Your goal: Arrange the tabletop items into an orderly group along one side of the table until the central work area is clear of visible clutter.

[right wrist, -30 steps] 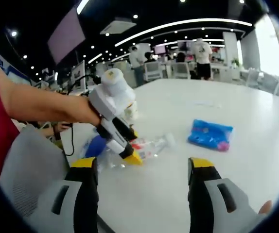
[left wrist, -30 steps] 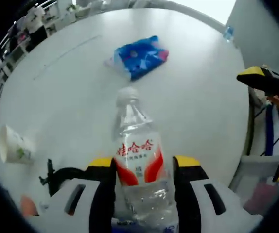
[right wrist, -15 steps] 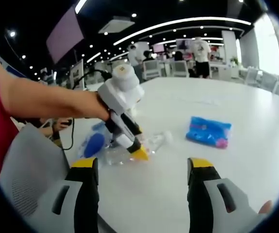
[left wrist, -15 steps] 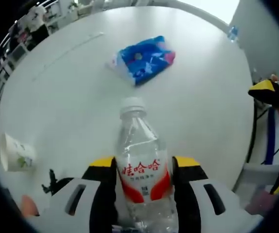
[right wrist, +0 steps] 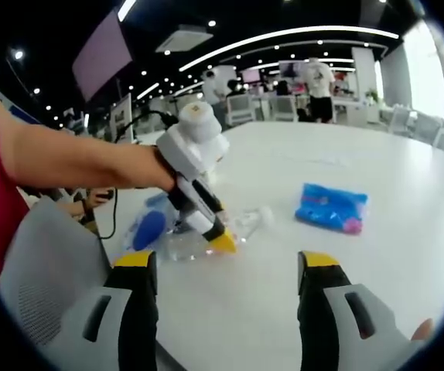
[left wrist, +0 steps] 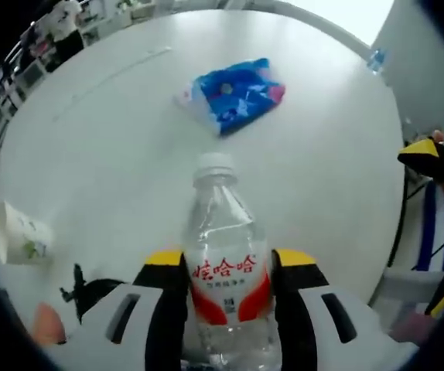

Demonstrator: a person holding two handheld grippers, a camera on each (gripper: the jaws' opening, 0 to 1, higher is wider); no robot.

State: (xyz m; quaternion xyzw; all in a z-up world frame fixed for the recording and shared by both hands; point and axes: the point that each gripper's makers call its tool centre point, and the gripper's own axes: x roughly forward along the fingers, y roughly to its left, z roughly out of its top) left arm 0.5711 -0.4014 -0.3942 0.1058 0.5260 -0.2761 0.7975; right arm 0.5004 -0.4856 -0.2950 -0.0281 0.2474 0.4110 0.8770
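Desk (left wrist: 114, 147) comes first, because it is the biggest thing here: it is white and round, and it spreads out wide in both views. In the right gripper view a grey chair back (right wrist: 40, 270) sits low on the left, and a person's arm (right wrist: 75, 158) reaches in above it and holds the left gripper (right wrist: 206, 232). That gripper's jaws are closed on a clear water bottle (left wrist: 226, 270), which lies on its side on the desk. In the left gripper view the bottle sits tight between the two yellow-tipped jaws, with its red and white label between them and its white cap pointing away toward the middle of the desk. Past the cap, well apart from the bottle, a blue packet (left wrist: 233, 93) lies flat on the desk. A paper cup (left wrist: 22, 233) lies on its side near the desk edge, off to the left in the left gripper view. The right gripper (right wrist: 226, 270) hovers over the desk with its jaws wide apart and nothing between them. In the left gripper view its yellow tip pokes in at the right edge.
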